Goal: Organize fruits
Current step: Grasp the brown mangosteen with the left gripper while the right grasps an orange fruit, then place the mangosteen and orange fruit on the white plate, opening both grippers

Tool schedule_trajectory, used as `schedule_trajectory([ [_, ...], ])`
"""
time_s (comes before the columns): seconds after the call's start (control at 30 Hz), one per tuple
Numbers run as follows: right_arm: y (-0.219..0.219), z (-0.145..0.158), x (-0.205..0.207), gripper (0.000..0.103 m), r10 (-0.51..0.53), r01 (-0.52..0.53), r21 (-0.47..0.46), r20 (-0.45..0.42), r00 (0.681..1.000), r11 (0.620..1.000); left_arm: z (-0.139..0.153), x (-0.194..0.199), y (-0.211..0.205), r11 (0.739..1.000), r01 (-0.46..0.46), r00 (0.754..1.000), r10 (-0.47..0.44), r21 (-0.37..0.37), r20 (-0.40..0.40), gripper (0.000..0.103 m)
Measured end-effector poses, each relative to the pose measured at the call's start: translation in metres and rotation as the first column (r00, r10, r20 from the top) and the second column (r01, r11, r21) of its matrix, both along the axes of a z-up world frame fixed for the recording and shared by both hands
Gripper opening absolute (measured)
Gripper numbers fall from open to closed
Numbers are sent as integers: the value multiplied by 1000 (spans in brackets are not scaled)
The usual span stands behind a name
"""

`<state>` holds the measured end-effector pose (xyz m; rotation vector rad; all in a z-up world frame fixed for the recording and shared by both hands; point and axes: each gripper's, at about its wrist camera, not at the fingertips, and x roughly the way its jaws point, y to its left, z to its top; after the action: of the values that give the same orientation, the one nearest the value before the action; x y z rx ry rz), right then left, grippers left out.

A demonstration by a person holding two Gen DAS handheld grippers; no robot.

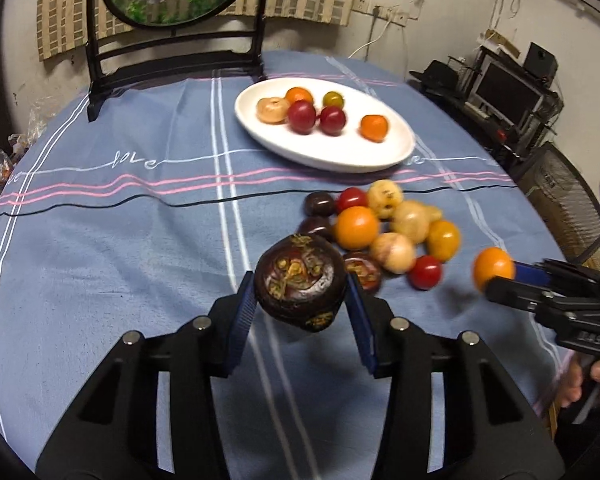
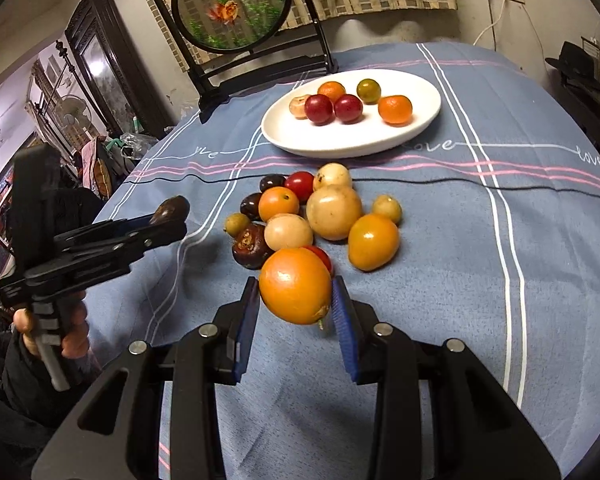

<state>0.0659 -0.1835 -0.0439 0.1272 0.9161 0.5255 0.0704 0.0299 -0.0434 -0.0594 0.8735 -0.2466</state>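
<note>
My left gripper (image 1: 302, 300) is shut on a dark brown round fruit (image 1: 300, 282) and holds it above the blue cloth, near the pile. It shows at the left of the right wrist view (image 2: 172, 216). My right gripper (image 2: 296, 300) is shut on an orange fruit (image 2: 295, 285), held above the cloth in front of the pile; it also shows in the left wrist view (image 1: 493, 268). A pile of several red, orange, yellow and dark fruits (image 2: 332, 212) lies mid-table. A white oval plate (image 2: 300, 136) behind it holds several fruits.
A black-framed round screen with a fish picture (image 2: 230, 4) stands at the table's far edge behind the plate. The round table has a blue striped cloth (image 2: 500, 240). Shelves, a monitor and a chair (image 1: 512, 92) stand to the right of the table.
</note>
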Motion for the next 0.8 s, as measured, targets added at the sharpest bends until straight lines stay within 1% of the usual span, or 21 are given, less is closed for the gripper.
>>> schedule_trajectory([
  [0.1,1,7,3,37,6,-5,-6,14,1000,1000,11,-1,-8,1000,22,1000,-22,-11,10,45],
  [0.2,0,14,9,37,12,-12,-22,29,1000,1000,21,6,-15,1000,24,999,-24,3,22,45],
  [0.27,2,20,15,37,21,-19,-47,46,999,999,28,17,-20,1000,23,1000,-23,15,20,45],
  [0.37,4,27,30,37,42,-39,-57,49,998,998,35,42,-29,999,28,1000,-28,21,10,46],
  [0.47,11,37,61,37,66,-61,-76,62,996,995,44,77,-34,999,31,1000,-31,20,1,46],
  [0.63,25,42,119,37,93,-86,-92,78,993,992,48,131,-39,998,11,1000,-11,59,-3,46],
  [0.7,33,37,145,37,103,-95,-108,67,992,990,43,151,-38,998,2,1000,-1,66,-15,46],
  [0.8,46,16,185,37,114,-113,-123,3,993,986,24,180,-34,998,-9,998,13,66,-64,46],
])
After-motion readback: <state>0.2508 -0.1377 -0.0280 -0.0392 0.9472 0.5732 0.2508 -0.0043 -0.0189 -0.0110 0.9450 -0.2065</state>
